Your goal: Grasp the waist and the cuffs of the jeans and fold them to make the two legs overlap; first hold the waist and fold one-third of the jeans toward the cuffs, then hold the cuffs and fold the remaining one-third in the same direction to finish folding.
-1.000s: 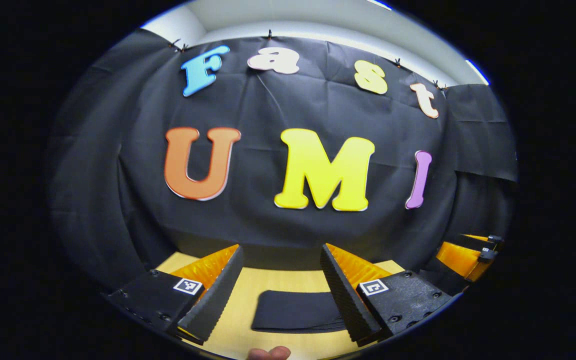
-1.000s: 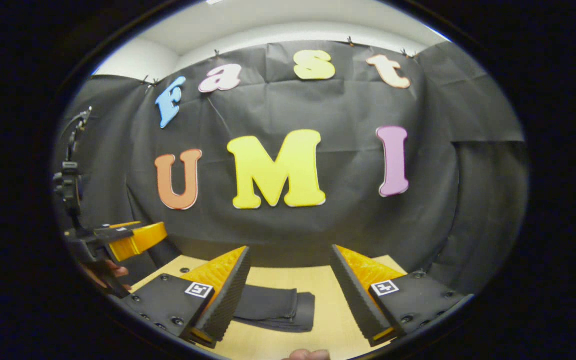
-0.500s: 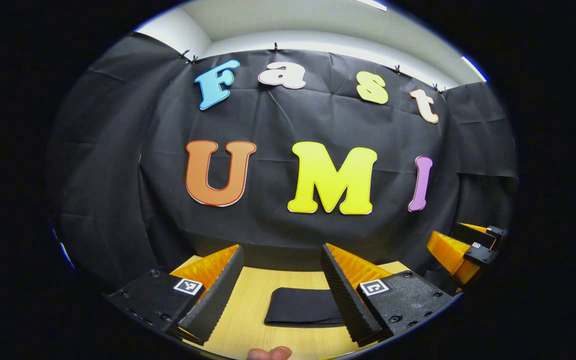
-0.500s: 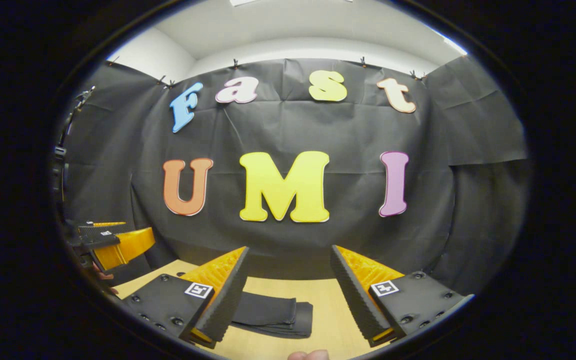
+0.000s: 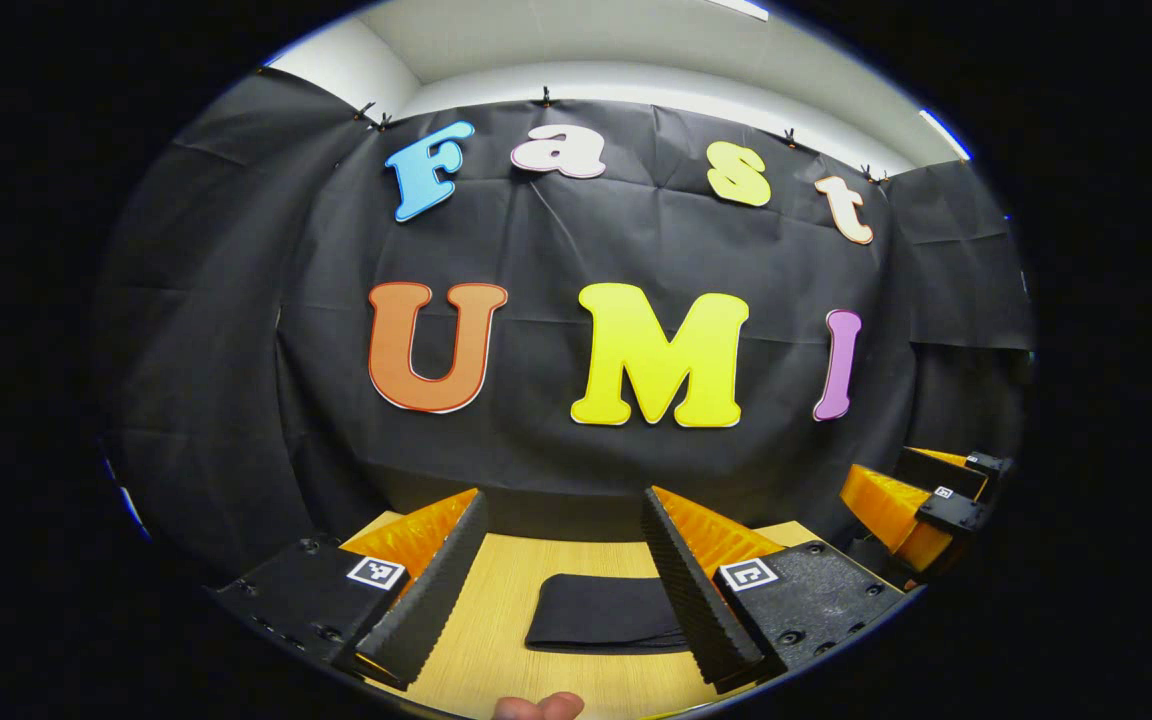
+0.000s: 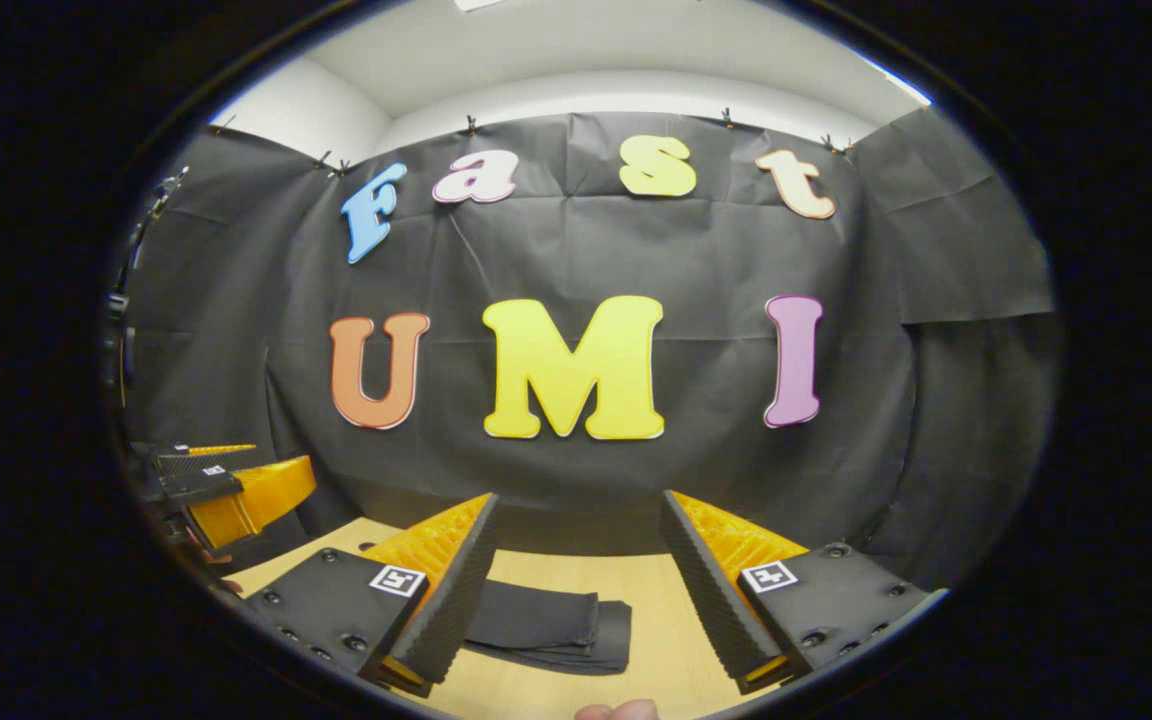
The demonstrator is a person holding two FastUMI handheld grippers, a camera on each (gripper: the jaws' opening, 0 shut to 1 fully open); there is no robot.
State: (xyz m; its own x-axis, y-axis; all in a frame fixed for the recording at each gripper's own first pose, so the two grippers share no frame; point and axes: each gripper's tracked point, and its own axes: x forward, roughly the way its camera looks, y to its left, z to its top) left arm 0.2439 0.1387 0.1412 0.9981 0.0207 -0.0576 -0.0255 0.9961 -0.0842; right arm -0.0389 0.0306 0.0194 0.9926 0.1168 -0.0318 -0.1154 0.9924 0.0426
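Observation:
The jeans (image 5: pixel 601 612) lie on the wooden table (image 5: pixel 496 640) as a dark, flat folded bundle, its right end hidden behind one finger. My left gripper (image 5: pixel 561 575) hovers above and in front of them, open, with nothing between its fingers. From the right gripper view the folded jeans (image 6: pixel 556 625) show stacked layers at their right end, the left part hidden by a finger. My right gripper (image 6: pixel 576 590) is open and held clear of the cloth. The right gripper (image 5: pixel 921 495) appears at the right edge of the left gripper view, the left gripper (image 6: pixel 226 485) at the left edge of the right gripper view.
The black cloth wall (image 5: pixel 556 250) closes off the far edge of the table. A person's fingertip (image 5: pixel 536 706) shows at the bottom of the left gripper view, and another fingertip (image 6: pixel 618 710) at the bottom of the right gripper view. Bare wood (image 6: pixel 666 640) lies to the right of the jeans.
Both grippers have drawn back and tilted up slightly over the second, so the jeans look smaller and farther. Both stay open; the jeans have not moved.

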